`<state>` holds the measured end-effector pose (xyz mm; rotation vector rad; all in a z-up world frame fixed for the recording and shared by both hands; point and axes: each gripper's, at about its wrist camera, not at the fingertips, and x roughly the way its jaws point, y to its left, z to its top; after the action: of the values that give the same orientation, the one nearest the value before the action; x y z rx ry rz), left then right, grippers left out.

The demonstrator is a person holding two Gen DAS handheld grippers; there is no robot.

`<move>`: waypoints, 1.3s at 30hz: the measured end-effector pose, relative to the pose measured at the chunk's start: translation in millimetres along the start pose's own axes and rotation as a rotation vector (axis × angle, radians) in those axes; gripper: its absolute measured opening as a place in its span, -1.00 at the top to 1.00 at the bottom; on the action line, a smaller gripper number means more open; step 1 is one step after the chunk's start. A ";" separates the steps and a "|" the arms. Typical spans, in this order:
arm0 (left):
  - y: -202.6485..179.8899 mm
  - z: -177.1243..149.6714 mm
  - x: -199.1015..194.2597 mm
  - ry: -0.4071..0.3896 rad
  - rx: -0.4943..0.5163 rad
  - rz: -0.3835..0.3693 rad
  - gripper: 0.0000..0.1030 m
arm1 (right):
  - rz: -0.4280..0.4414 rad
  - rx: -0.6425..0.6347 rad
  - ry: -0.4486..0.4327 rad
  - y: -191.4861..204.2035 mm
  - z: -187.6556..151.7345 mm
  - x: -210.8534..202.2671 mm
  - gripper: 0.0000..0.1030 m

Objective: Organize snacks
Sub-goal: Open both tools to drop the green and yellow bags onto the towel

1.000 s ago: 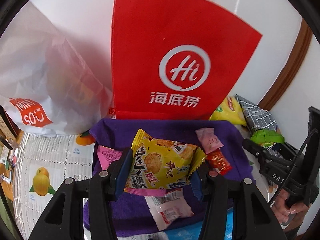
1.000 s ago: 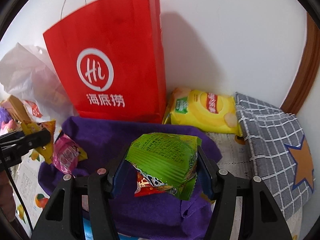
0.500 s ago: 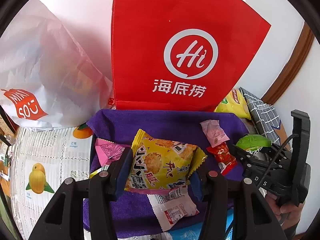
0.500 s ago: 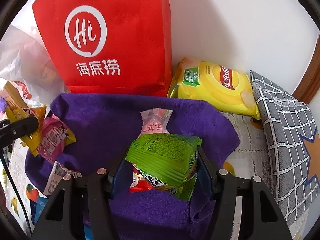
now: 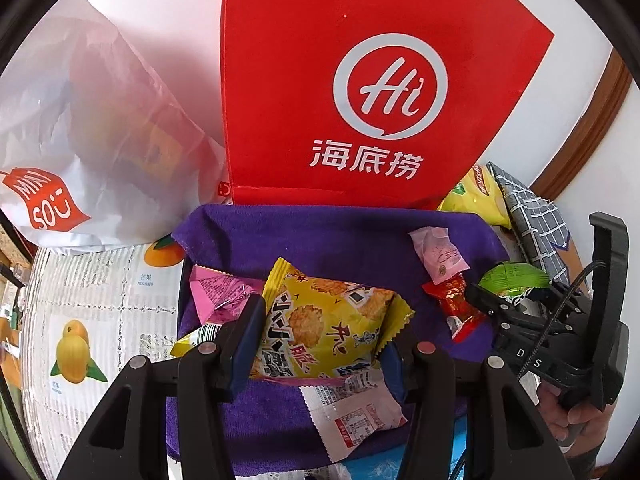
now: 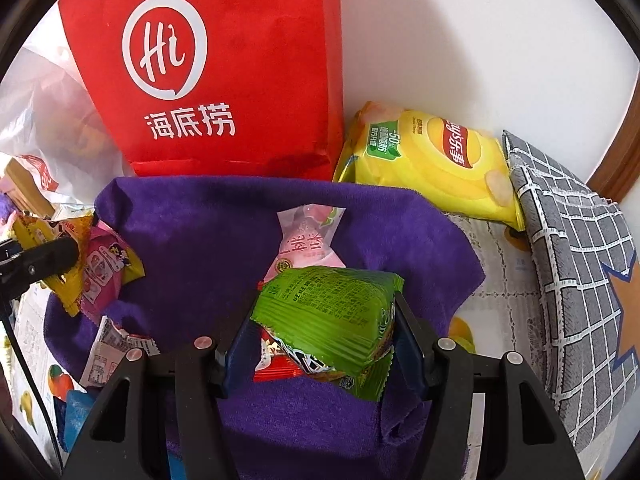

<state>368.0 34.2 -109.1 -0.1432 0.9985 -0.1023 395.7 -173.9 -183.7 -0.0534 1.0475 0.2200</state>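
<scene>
White wall behind, fruit-printed tablecloth (image 5: 100, 304) below, purple towel (image 5: 340, 240) spread over it.

Left gripper (image 5: 320, 332) pinching a yellow snack packet (image 5: 328, 328) between its blue pads, above the near part of the towel. Just under the packet, a white wrapper with red print (image 5: 356, 416) lying flat on the towel. To its left, a pink packet (image 5: 216, 292) at the towel's edge, with a small yellow packet end (image 5: 192, 340) poking out beneath. Further right on the towel, a pale pink sachet (image 5: 438, 252) and a small red sachet (image 5: 456, 304), touching end to end.

Right gripper (image 6: 320, 332) clamped on a green snack packet (image 6: 328, 320), tilted, over the right half of the towel. Directly beneath it the red sachet, partly hidden; beyond it the pale pink sachet, flat on the purple pile. Person's hand (image 5: 572, 412) visible on the right gripper's handle at the edge of the left wrist view.

Behind the towel, upright against the wall, a red paper bag (image 6: 224, 72) with a white "Hi" logo. Left of that, a crumpled white plastic bag (image 5: 80, 120) with a red label. Right of the red bag, a yellow chip bag (image 6: 432, 164) leaning at the wall, touching a grey checked cloth (image 6: 576, 264) that covers the far right. Brown wooden trim (image 5: 584, 128) at the wall's right edge.
</scene>
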 end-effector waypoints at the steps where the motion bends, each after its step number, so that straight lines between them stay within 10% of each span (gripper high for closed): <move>1: 0.2 -0.2 0.5 0.002 -0.001 0.005 0.02 | -0.001 -0.001 0.005 0.5 -0.2 1.3 -0.20; 39: -10.5 4.0 -37.0 -0.051 0.025 -0.023 -0.32 | -0.065 0.042 -0.143 10.3 0.2 -92.1 -0.58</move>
<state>351.3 29.7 -74.6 -0.1333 0.9441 -0.1313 349.6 -178.1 -103.4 -0.0331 0.9065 0.1410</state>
